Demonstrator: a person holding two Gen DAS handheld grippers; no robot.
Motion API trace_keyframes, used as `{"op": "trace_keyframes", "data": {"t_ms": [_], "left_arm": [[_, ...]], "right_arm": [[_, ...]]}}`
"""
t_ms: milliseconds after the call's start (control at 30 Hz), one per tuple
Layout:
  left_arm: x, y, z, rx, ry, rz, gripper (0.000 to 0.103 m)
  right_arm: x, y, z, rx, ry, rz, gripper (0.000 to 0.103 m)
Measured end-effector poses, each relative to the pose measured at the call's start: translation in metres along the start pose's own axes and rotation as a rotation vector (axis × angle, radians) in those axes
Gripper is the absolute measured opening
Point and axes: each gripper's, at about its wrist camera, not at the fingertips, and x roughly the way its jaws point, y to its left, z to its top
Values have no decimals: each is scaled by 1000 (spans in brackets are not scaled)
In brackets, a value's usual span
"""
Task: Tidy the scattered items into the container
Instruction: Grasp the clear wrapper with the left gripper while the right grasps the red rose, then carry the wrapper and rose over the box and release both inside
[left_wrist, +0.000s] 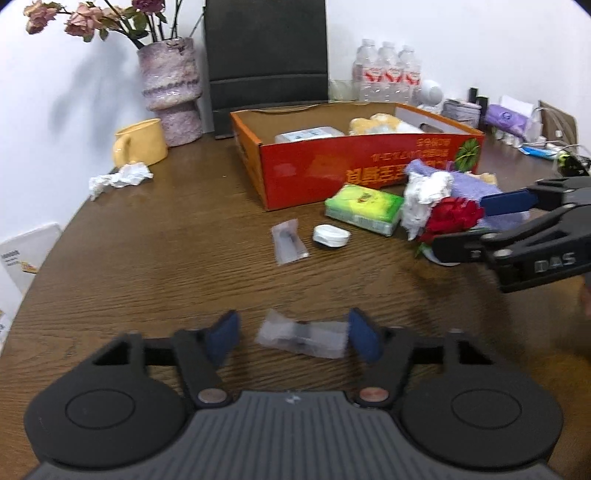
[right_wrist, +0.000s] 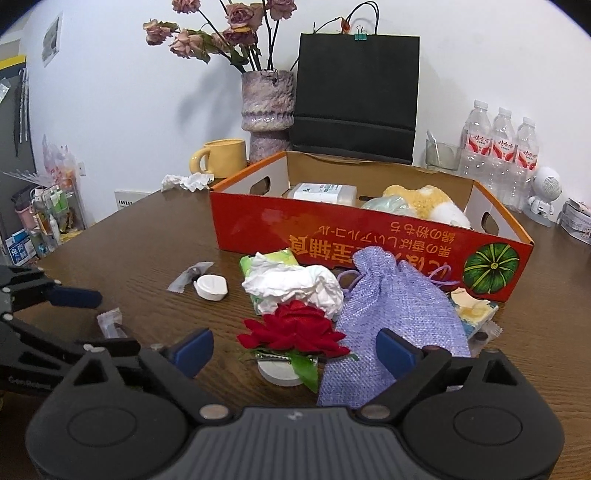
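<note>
Dark wood-grain table runs up to a white wall, with an orange-red cardboard box standing open toward its far side. Nearest the left gripper lies a small clear wrapped packet, flat on the wood between the blue pads; its right end sits at the right pad, a gap shows before the left pad, and the jaws are not clamped on it. Another clear packet and a white round cap lie between it and the box. Just in front of the box sit a green tissue pack, a crumpled white tissue, a lilac woven pouch and a red fabric rose. The right gripper stands with its jaws spread wide on either side of the rose, pads apart from it. Inside the box rest a white bottle and a yellow-and-white plush toy. Behind stand a yellow mug, a mottled vase of dried roses, a black paper bag and a pack of water bottles.
</note>
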Motion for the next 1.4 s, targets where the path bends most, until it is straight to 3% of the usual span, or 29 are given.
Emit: {"op": "trace_keyframes", "data": {"t_ms": [100, 133, 267, 333, 433, 700, 1000, 1400], "left_arm": [[-1, -1, -1, -3, -1, -13, 49], [-1, 0, 0, -8, 0, -16, 46], [-2, 0, -2, -25, -6, -15, 44], [-2, 0, -2, -32, -9, -11, 43], [-3, 1, -3, -43, -13, -2, 38], [-6, -1, -4, -64, -28, 20, 31], [-14, -4, -1, -84, -55, 27, 12], [-25, -9, 5, -88, -88, 53, 12]], "right_arm": [[4, 1, 0, 0, 8, 4, 86], [6, 2, 0, 0, 12, 9, 79], [12, 4, 0, 0, 38, 18, 66], [16, 2, -1, 13, 58, 32, 53], [15, 1, -3, 21, 57, 34, 47], [2, 0, -7, 33, 24, 46, 45], [-17, -1, -11, 39, -8, 56, 45], [-33, -10, -14, 57, -37, 60, 45]]}}
